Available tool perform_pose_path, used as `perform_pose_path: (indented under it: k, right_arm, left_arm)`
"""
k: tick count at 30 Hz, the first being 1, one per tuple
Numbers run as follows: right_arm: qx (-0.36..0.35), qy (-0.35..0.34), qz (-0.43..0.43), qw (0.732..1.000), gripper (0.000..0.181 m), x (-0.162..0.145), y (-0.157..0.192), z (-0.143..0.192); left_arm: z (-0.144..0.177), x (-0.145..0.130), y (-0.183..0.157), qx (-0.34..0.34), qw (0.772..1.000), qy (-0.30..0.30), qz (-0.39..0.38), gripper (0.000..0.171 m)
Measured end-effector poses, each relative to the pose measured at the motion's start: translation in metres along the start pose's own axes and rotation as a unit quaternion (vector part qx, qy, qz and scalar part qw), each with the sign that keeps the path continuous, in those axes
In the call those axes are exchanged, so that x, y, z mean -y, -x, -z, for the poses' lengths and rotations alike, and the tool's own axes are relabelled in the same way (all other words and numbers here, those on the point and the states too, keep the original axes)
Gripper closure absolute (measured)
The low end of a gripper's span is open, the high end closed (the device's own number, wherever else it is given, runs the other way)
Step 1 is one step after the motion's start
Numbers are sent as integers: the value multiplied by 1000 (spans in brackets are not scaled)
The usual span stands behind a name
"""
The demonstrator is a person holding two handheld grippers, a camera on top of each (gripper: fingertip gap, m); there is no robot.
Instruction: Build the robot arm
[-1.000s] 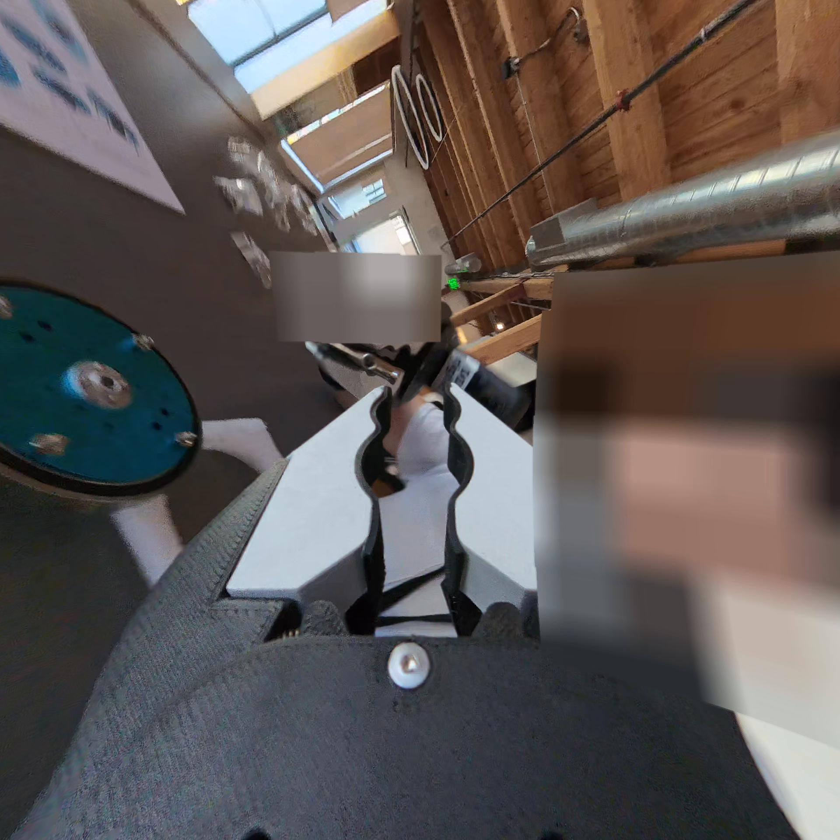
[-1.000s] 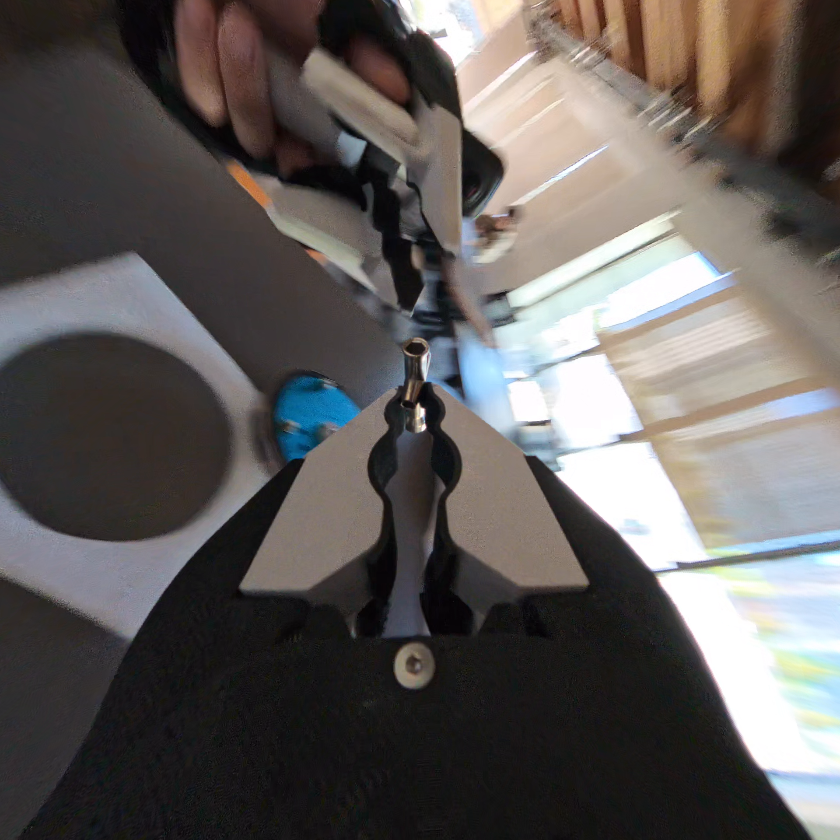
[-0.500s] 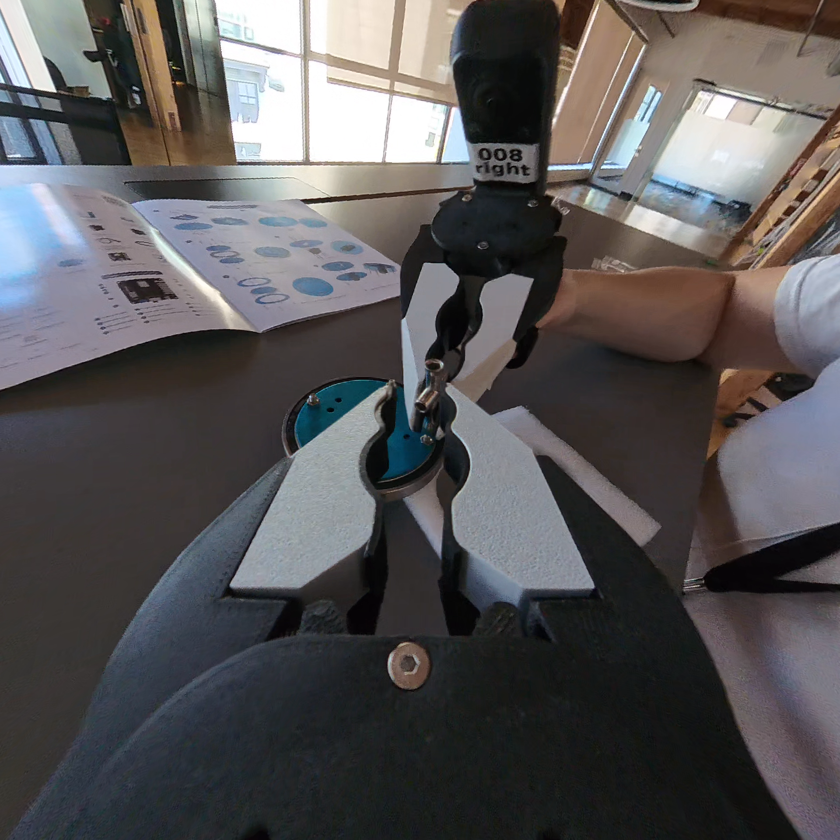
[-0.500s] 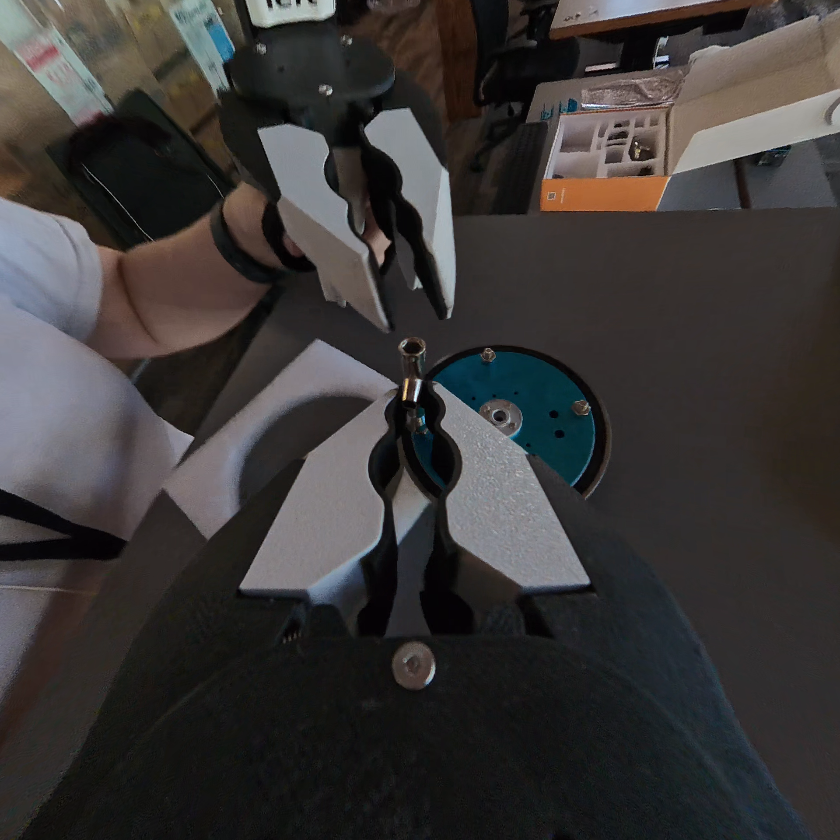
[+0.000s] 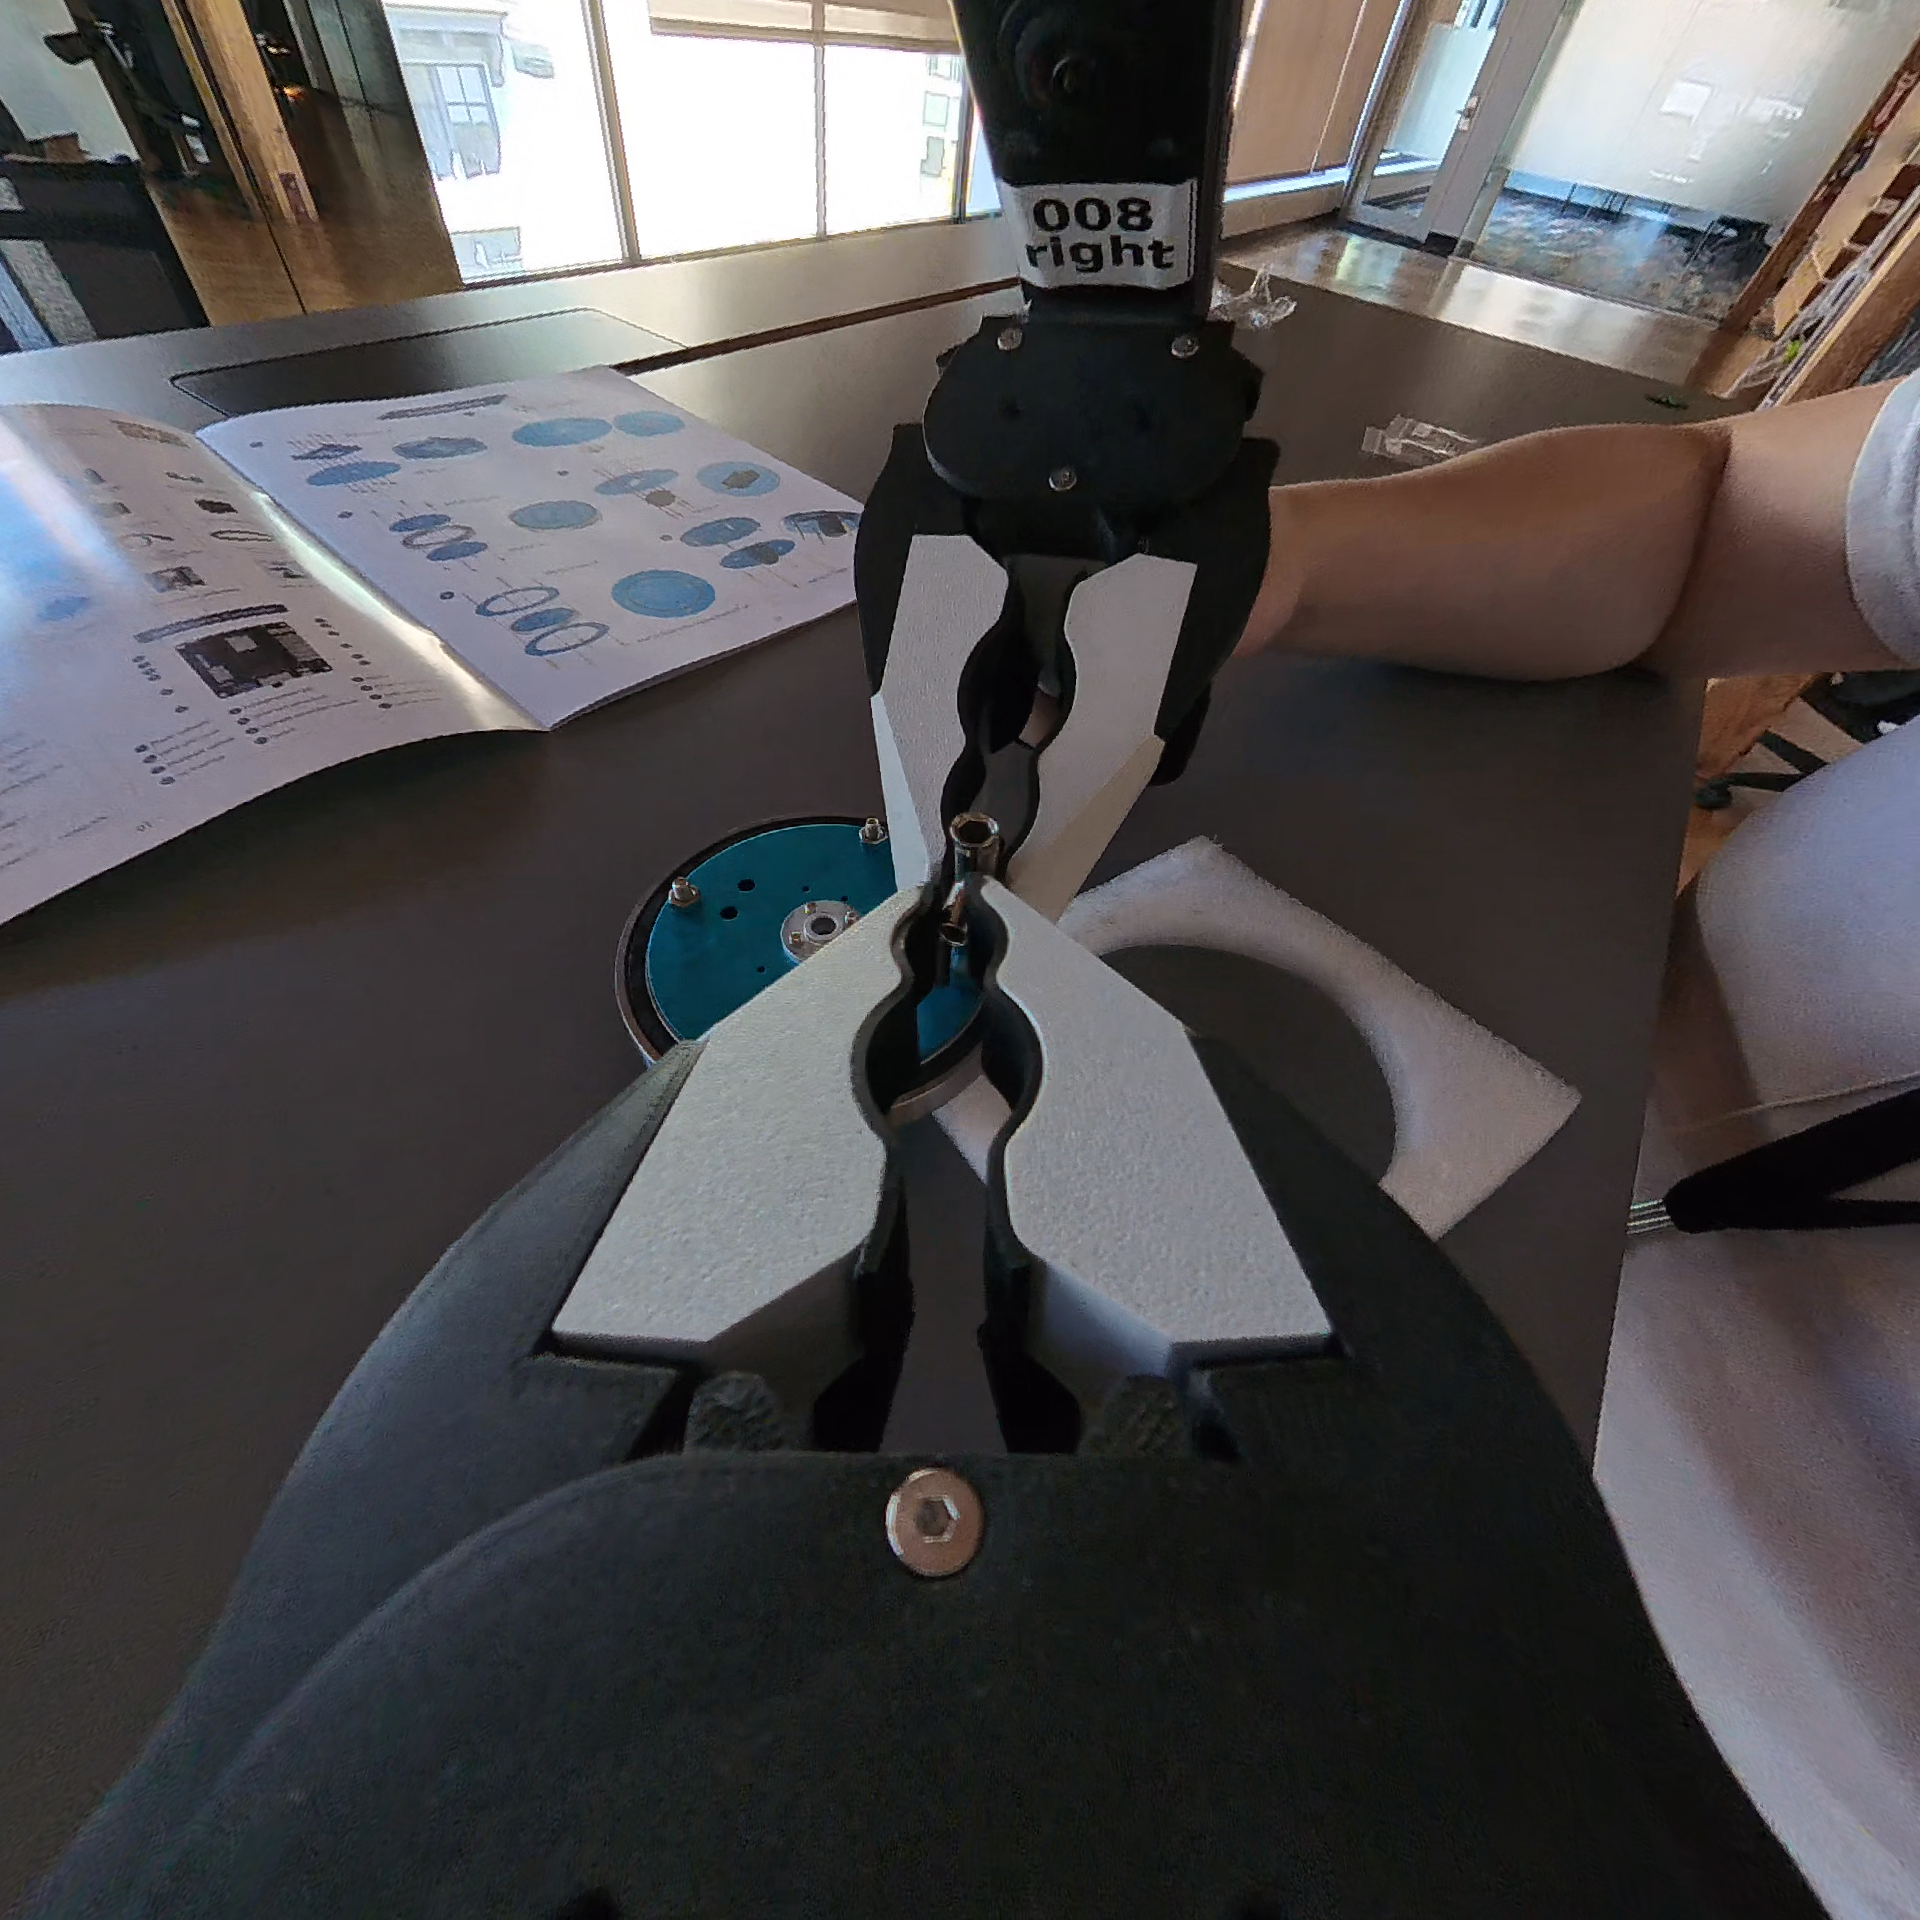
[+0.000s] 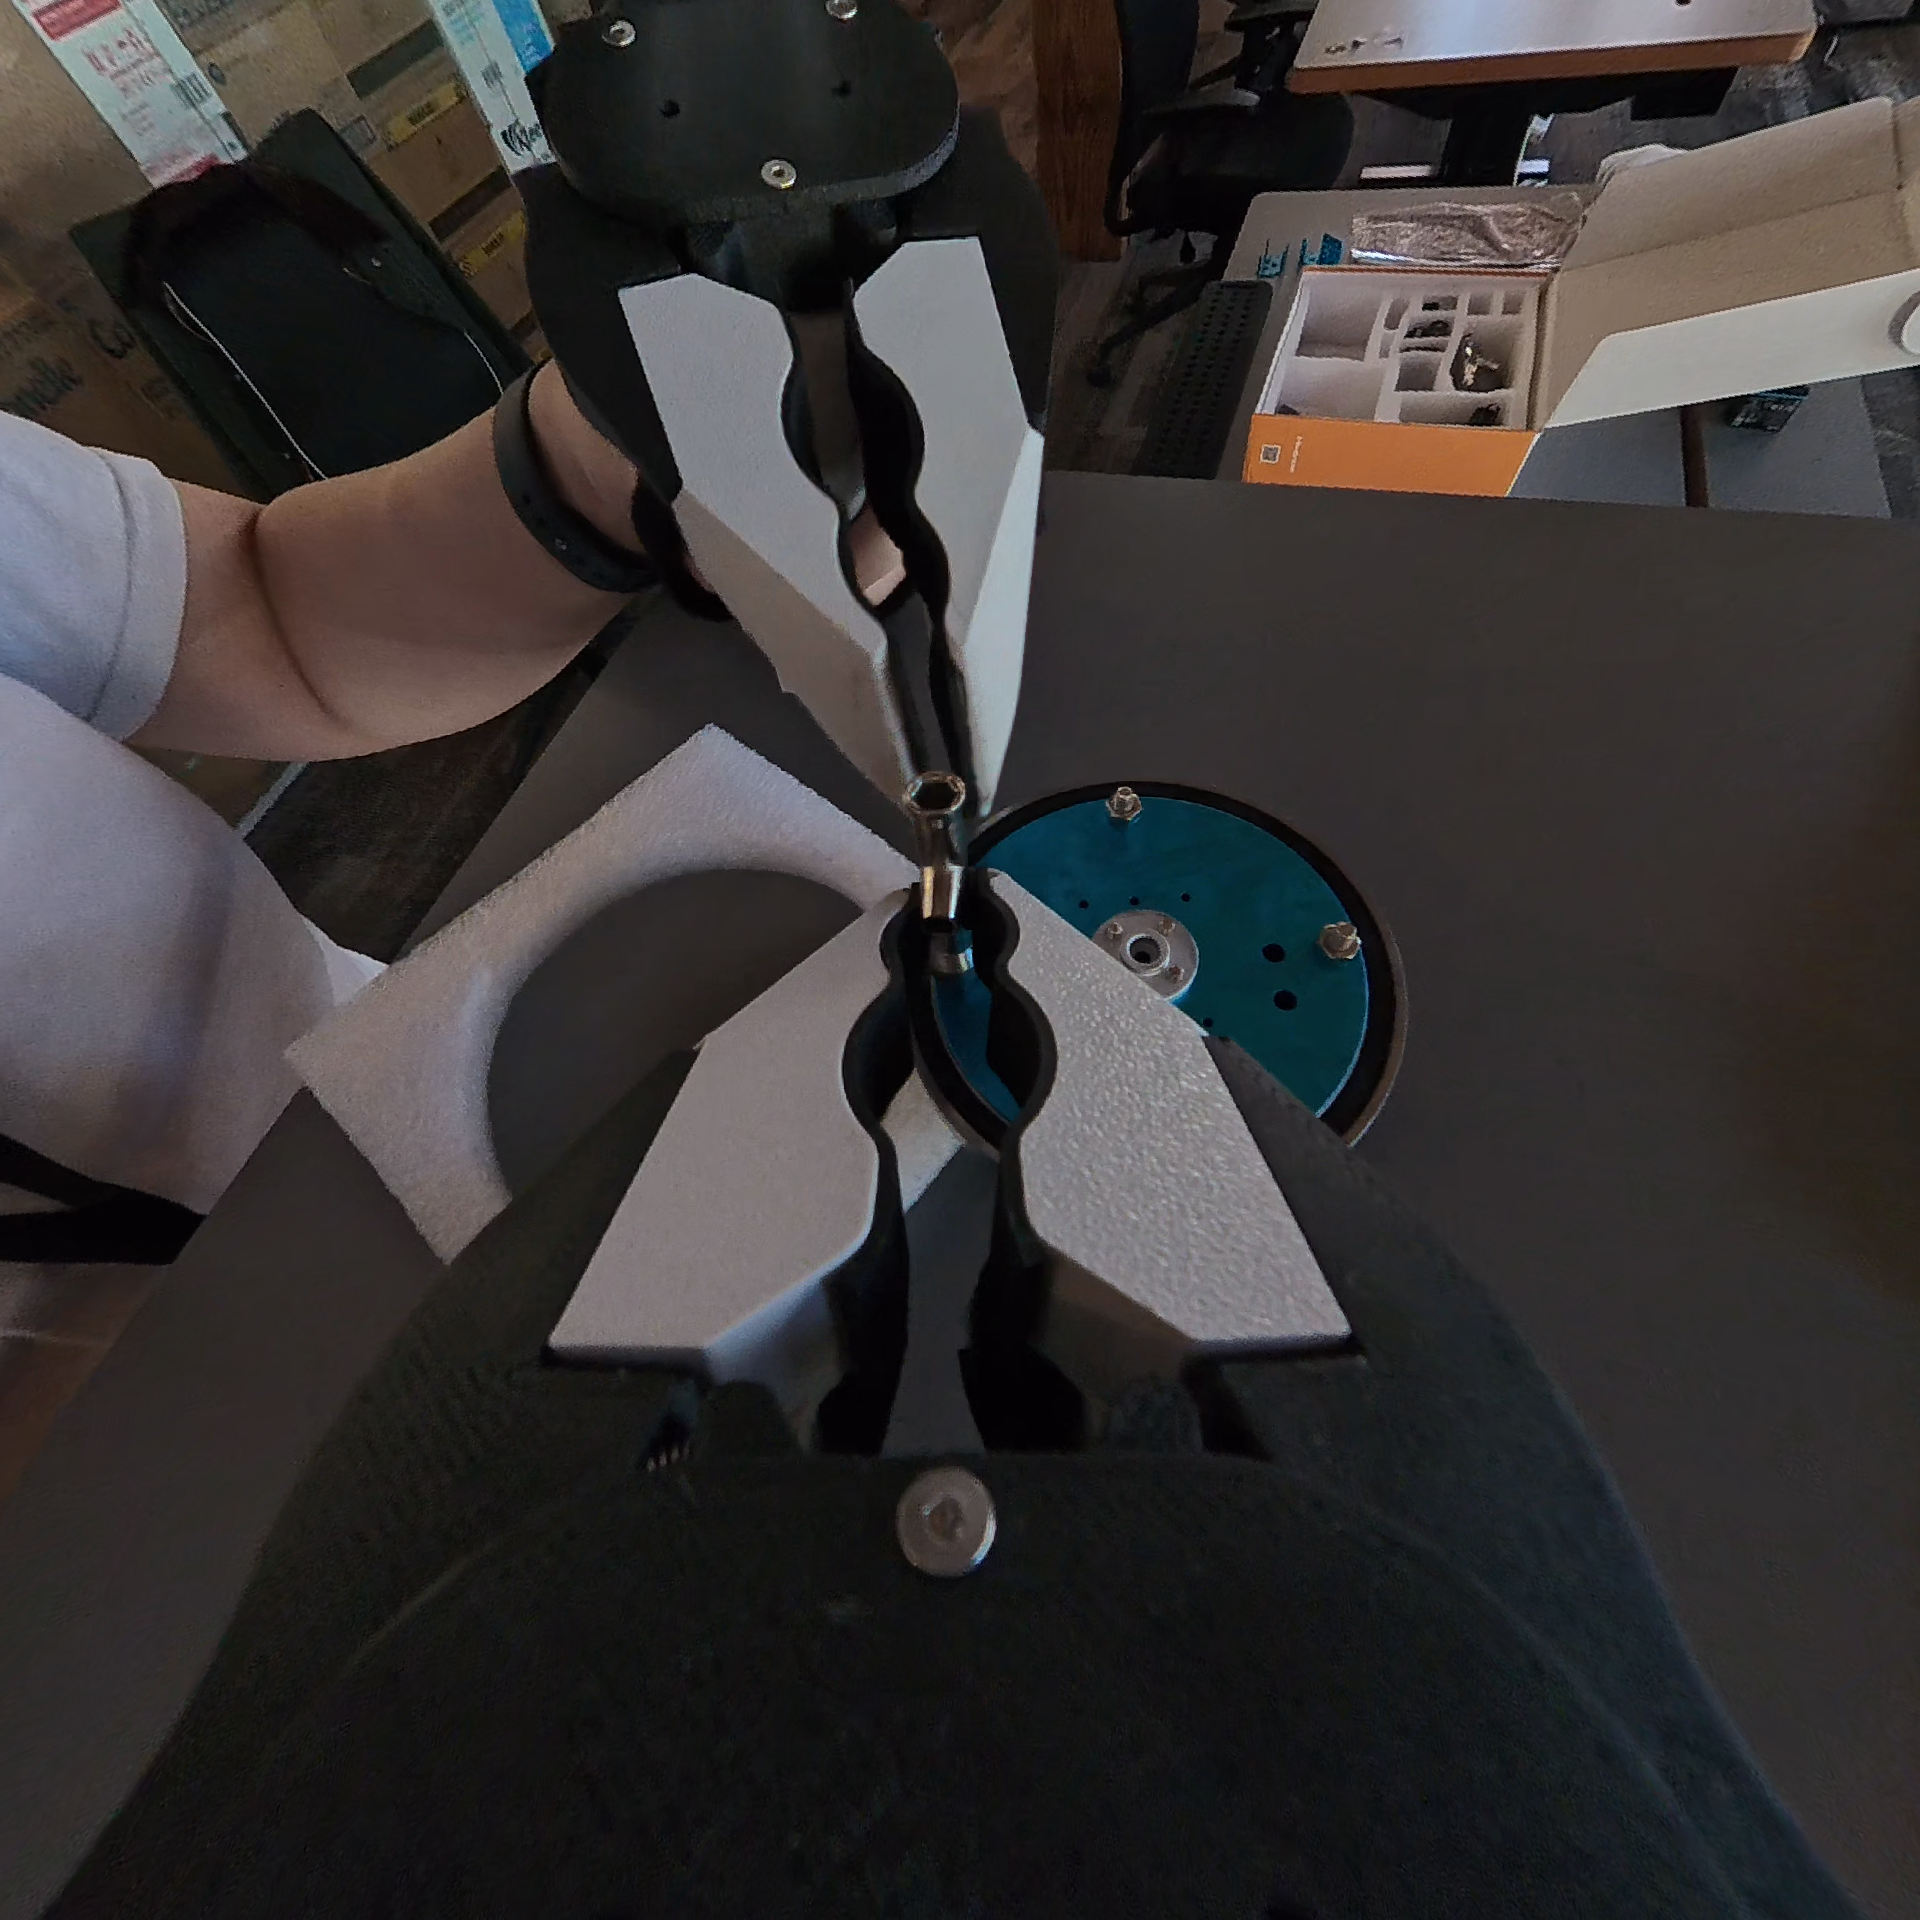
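The right hand-held gripper (image 6: 951, 914) has its pebbled grey fingers nearly closed on a small metal socket tool (image 6: 935, 862), a shiny stepped cylinder with a hexagonal mouth, pinched at the tips and sticking up past them; the left hand-held gripper (image 5: 951, 914) meets it tip to tip from the opposite side, its jaws also almost together around the lower stem of the same tool (image 5: 961, 883), though whether it truly grips or only touches I cannot tell; both hang just above a round teal metal disc (image 6: 1226, 935) with a dark rim, a silver hub and small upright studs, lying flat on the matt dark tabletop (image 6: 1558, 727); a white foam sheet (image 6: 582, 935) with a circular cut-out lies touching the disc's edge; an open printed booklet (image 5: 364, 582) lies farther off.
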State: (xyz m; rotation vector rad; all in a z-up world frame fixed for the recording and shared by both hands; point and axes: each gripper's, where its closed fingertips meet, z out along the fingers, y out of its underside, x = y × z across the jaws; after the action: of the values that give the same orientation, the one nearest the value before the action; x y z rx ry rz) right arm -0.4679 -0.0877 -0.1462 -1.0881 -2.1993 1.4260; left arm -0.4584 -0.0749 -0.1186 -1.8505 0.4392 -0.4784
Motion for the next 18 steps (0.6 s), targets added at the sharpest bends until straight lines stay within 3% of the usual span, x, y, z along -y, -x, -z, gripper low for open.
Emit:
perform_pose_path:
  k: [6,9,12,16,18]
  right_arm:
    - [8,-4,-6,1000,174,-1,0,1]
    - [9,-6,-5,1000,175,-1,0,0]
    - [13,-13,-17,1000,174,-1,-1,0]
    - [17,-11,-17,1000,174,-3,-1,2]
    - [10,2,-12,1000,158,-6,-4,3]
  left_arm:
    - [0,2,-2,-7,1000,-3,-5,171]
    - [-1,-3,-5,-23,1000,7,12,146]
    - [-3,-9,0,-6,1000,26,4,164]
    - [-5,-8,-2,1,999,29,-20,165]
    - [-5,-8,-1,4,999,32,-24,165]
